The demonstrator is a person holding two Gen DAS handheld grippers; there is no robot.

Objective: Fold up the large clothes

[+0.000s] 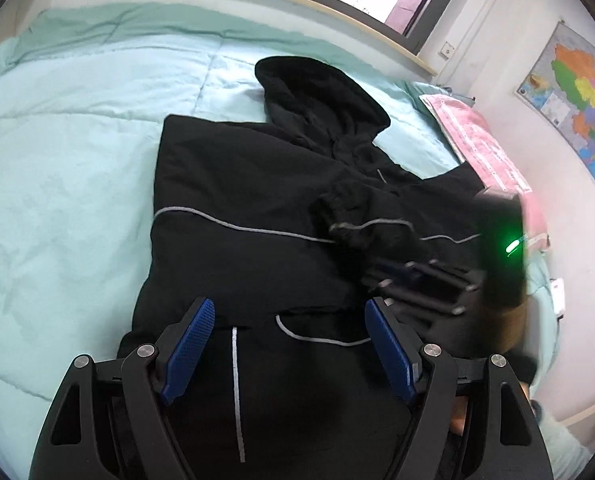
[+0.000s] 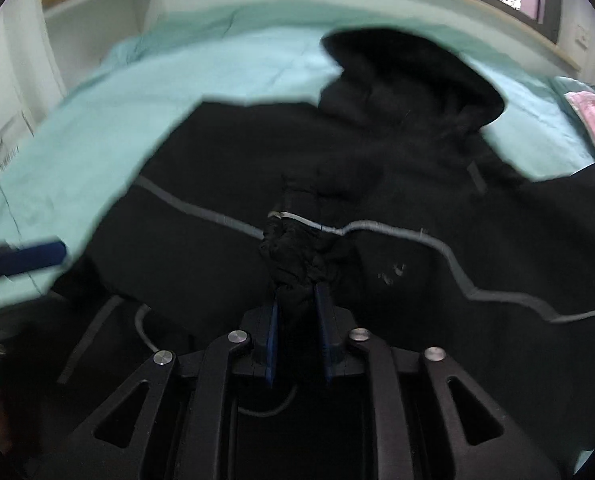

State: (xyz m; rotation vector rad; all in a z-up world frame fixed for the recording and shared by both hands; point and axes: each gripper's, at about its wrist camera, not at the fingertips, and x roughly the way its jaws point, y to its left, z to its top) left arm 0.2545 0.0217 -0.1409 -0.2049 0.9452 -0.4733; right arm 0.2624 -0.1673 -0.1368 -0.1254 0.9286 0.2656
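Observation:
A black hooded jacket [image 1: 249, 200] with thin grey piping lies spread on the pale green bed, hood [image 1: 317, 92] toward the window. My left gripper [image 1: 289, 320] is open and empty over the jacket's lower front. My right gripper [image 2: 297, 300] is shut on the black sleeve cuff [image 2: 293, 256] and holds it over the jacket's chest; the jacket [image 2: 417, 168] fills that view. In the left wrist view the right gripper [image 1: 417, 276] shows at the right, with the cuff [image 1: 349, 216] bunched beyond it.
The pale green quilt [image 1: 77, 140] covers the bed around the jacket. A pink cloth [image 1: 485, 148] lies at the bed's right edge by the wall. A window sill [image 1: 281, 4] runs behind the bed. A coloured map [image 1: 577, 108] hangs on the right wall.

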